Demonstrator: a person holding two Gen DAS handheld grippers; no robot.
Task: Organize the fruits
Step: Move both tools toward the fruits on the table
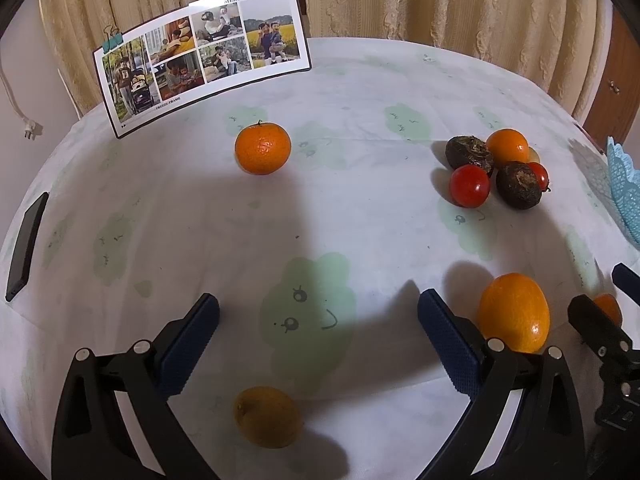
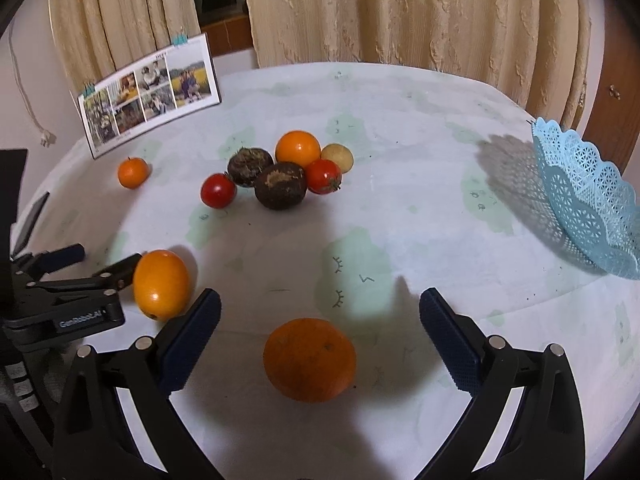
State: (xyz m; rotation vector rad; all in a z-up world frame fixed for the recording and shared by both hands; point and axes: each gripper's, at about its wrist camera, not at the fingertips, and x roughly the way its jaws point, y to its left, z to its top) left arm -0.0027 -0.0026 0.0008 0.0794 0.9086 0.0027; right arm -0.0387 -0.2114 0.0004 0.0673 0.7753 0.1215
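My left gripper (image 1: 319,312) is open over bare cloth. A dull orange (image 1: 267,417) lies between its arms near the camera, a smooth orange (image 1: 514,312) just outside its right finger, and a mandarin (image 1: 262,148) farther off. My right gripper (image 2: 320,312) is open with an orange (image 2: 309,359) lying between its fingers, untouched. A cluster of two tomatoes (image 2: 218,190), two dark brown fruits (image 2: 281,185), an orange (image 2: 298,147) and a yellowish fruit (image 2: 338,157) lies mid-table. The left gripper (image 2: 86,266) shows at the left of the right wrist view.
A light blue lace basket (image 2: 588,196) stands at the table's right edge. A photo card (image 1: 202,52) held by binder clips stands at the back left. A dark phone (image 1: 26,246) lies at the left edge. Curtains hang behind the round table (image 2: 400,120).
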